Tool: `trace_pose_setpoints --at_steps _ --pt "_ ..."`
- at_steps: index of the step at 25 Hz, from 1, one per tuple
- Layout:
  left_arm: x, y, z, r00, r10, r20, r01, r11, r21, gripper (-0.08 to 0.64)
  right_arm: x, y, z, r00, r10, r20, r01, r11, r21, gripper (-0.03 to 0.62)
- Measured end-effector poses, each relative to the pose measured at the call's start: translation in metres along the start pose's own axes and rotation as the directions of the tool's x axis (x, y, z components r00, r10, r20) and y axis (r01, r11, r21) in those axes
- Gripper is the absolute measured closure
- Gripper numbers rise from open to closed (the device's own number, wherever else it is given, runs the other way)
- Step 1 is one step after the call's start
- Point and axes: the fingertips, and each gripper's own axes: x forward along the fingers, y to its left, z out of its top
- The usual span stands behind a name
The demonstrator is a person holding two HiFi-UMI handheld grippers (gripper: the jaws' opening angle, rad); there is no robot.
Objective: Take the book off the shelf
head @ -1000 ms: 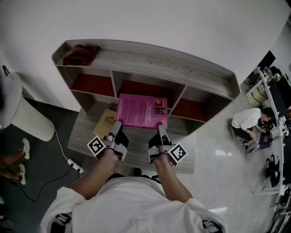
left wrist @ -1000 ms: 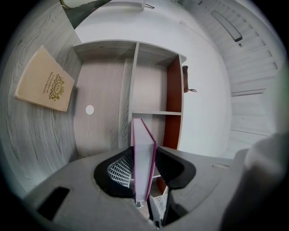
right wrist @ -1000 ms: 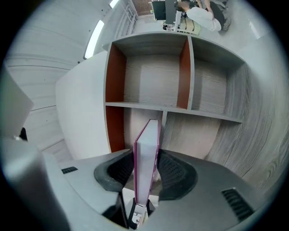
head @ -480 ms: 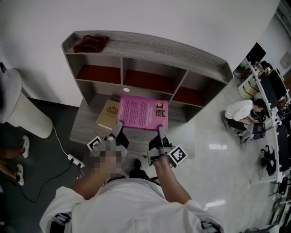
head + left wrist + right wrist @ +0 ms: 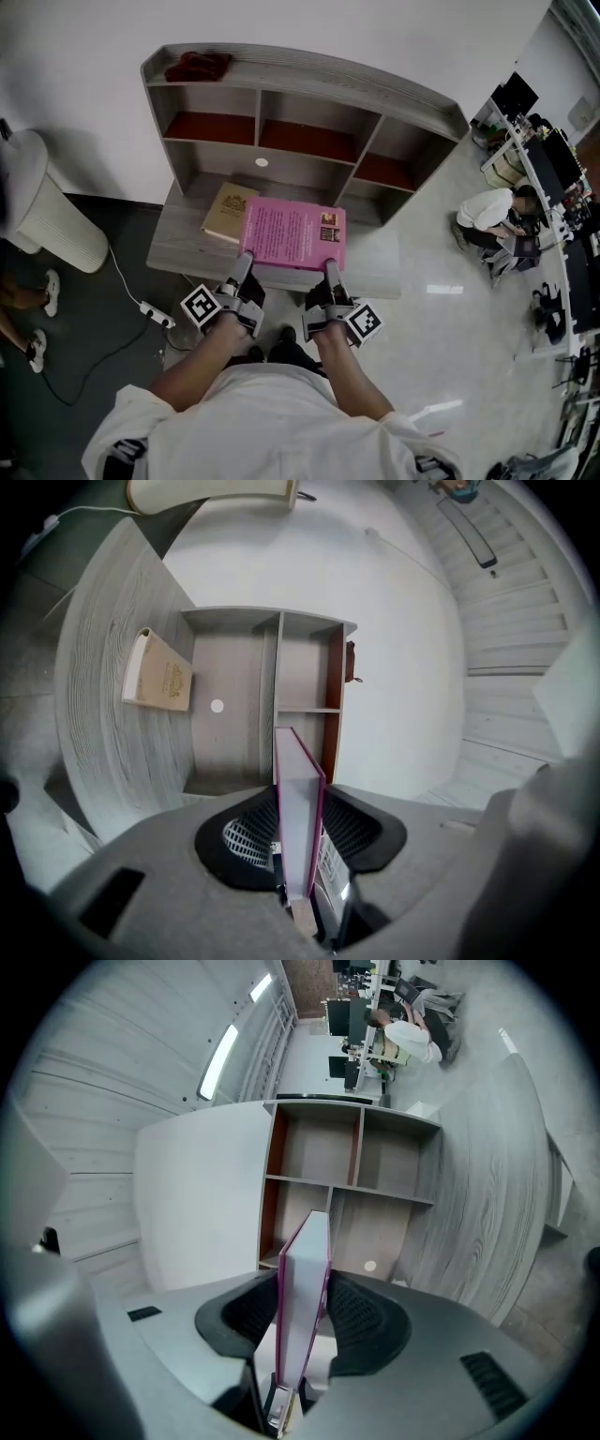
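shelf: grey wood-grain, matt
pink book: smooth cover, paper edge
tan book: matt cover
floor: pale, glossy
red cloth: soft fabric

— What blocks the way ahead of my tongs?
— The pink book, clamped in my left tongs and right tongs, fills the span between them. Past its far edge the shelf walls off the front, though its three bays are open-faced.
— And off to the sides?
— A tan book lies on the tabletop ahead-left of my left tongs. Right of my right tongs there is bare tabletop, then open floor.
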Motion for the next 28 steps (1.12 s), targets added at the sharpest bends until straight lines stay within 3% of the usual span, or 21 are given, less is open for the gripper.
trace_pose_setpoints --at_steps 6,11,18,28 --pt "-0.001 0.008 0.0 1.0 0.007 -0.011 -0.007 1.0 -0.024 0.408 -0.003 -0.005 -0.002 1.0 -0.015 0.015 0.015 1.0 -0.01 0.43" --pt "-0.016 0.001 -0.018 1.0 0.01 -0.016 -0.01 1.0 0.001 0.408 -0.029 -0.004 0.001 1.0 -0.005 0.017 0.005 1.0 -0.005 0.429" --pt "-0.077 -0.002 -0.091 1.0 0.026 0.004 -0.026 1.0 -0.006 0.408 -0.119 -0.013 0.013 1.0 -0.014 -0.02 0.014 1.0 -0.01 0.43" --pt "-0.128 0.005 -0.155 0.999 0.05 -0.001 -0.05 0.999 -0.003 0.408 -0.2 -0.029 0.024 0.999 -0.024 -0.021 0.024 1.0 -0.005 0.43"
